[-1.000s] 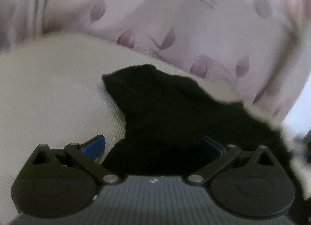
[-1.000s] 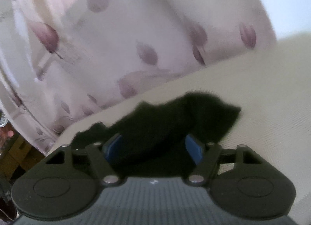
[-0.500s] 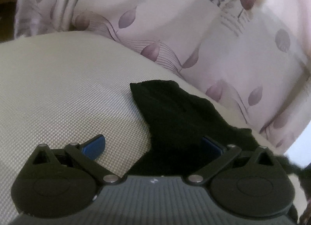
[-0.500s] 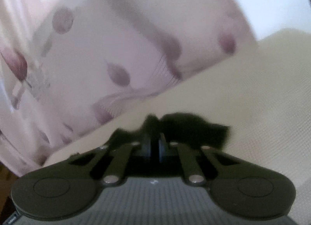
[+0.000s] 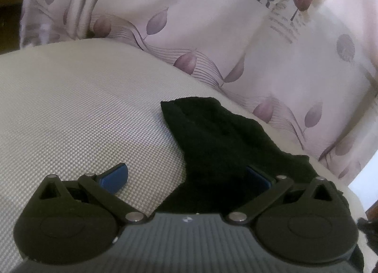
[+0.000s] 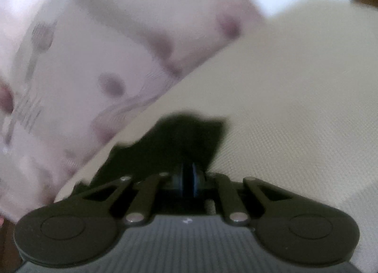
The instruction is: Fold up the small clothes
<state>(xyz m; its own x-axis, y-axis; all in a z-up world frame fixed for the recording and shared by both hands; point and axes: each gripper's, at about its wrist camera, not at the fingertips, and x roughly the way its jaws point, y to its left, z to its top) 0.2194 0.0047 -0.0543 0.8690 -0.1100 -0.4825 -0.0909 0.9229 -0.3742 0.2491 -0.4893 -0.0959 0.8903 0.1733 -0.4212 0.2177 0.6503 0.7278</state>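
The left tool point(image 5: 185, 176) is wide open over the black cloth point(image 5: 219, 140). Only the blurry right view shows the right tool point(image 6: 188, 178) pinching that cloth point(image 6: 179, 140).

Both tongs share one build. The left tongs point(image 5: 186, 176) have a grey ribbed housing with a small white mark at its front edge. On each side sits a flat black disc with a faint oval recess. Black link bars run forward from silver rivets to triangular brackets with cut-out windows. The fingertips point(image 5: 114, 175) are blue pads. The right tongs point(image 6: 187, 179) show the same grey ribbing, black discs, silver rivets and blue-edged pads, though this view is blurred.
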